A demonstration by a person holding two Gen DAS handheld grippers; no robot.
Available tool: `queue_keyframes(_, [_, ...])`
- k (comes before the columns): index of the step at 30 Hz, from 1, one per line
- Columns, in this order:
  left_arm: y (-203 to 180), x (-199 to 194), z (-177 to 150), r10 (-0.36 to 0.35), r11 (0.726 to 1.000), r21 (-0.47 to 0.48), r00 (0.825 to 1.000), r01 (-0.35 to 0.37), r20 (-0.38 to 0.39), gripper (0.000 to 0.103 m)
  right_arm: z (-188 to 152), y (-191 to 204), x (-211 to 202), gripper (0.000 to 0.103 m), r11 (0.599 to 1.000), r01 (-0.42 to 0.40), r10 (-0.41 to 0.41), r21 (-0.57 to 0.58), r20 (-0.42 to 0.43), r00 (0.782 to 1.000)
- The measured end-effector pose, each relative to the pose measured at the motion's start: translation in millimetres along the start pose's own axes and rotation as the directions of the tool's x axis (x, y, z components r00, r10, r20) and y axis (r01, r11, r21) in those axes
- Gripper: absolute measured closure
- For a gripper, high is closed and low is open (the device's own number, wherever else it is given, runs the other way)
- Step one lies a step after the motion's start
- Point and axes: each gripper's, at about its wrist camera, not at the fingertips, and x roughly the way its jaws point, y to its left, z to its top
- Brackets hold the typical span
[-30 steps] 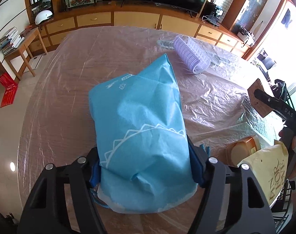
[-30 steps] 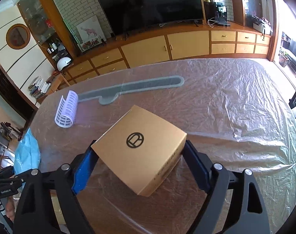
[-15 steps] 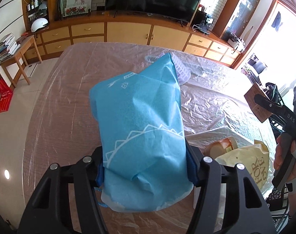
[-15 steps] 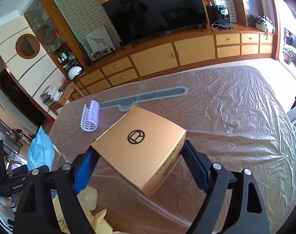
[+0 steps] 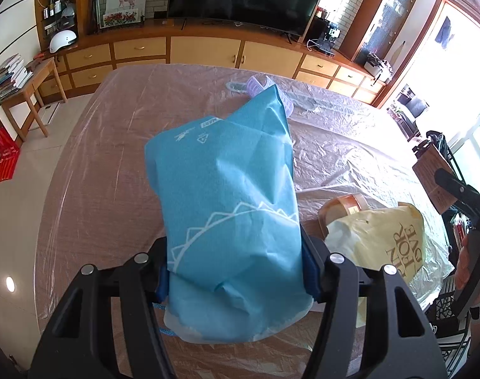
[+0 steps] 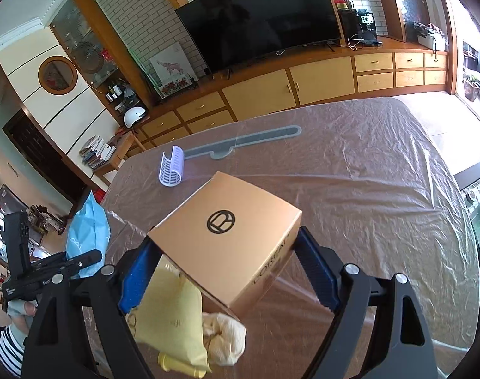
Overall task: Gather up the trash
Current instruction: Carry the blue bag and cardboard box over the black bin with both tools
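Observation:
My left gripper (image 5: 236, 274) is shut on a blue paper bag (image 5: 230, 202) and holds it above the near edge of the plastic-covered table (image 5: 113, 145). My right gripper (image 6: 227, 271) is shut on a tan cardboard box (image 6: 227, 237) with a round black logo, held above a yellow bag (image 6: 173, 319). That yellow bag (image 5: 388, 240) lies at the near right of the table in the left wrist view, beside a brown tub (image 5: 344, 205). The left gripper with the blue bag (image 6: 88, 233) shows at the left of the right wrist view.
A white ribbed plastic piece (image 6: 172, 170) and a long grey strip (image 6: 246, 142) lie at the far side of the table. A cream crumpled wad (image 6: 224, 338) sits by the yellow bag. Cabinets and a TV (image 6: 265, 19) stand beyond.
Both grippers have drawn back toward the near table edge with their loads still held. The yellow bag and brown tub have come further into both views.

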Motion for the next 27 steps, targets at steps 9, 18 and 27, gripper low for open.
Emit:
queue_keyframes(9, [-1,-20,-19,-0.018,1.000,0.016,1.000,0.018,0.016,0.041,-27,2,-39,0.021,0.999,-0.034,0.034,0.012,0.015,0.999])
queue_keyframes(18, [-6,-40,-64,-0.035,0.999,0.018,0.999,0.035,-0.005,0.041,-67,12,-64,0.021,0.998,-0.063,0.063,0.020,0.001,0.998])
queue_keyframes(27, [-21,-69,-95,-0.078,0.996,0.046,0.997,0.077,0.002,0.041,-101,21,-82,0.021,0.996,-0.091,0.091,0.011,-0.030,0.995])
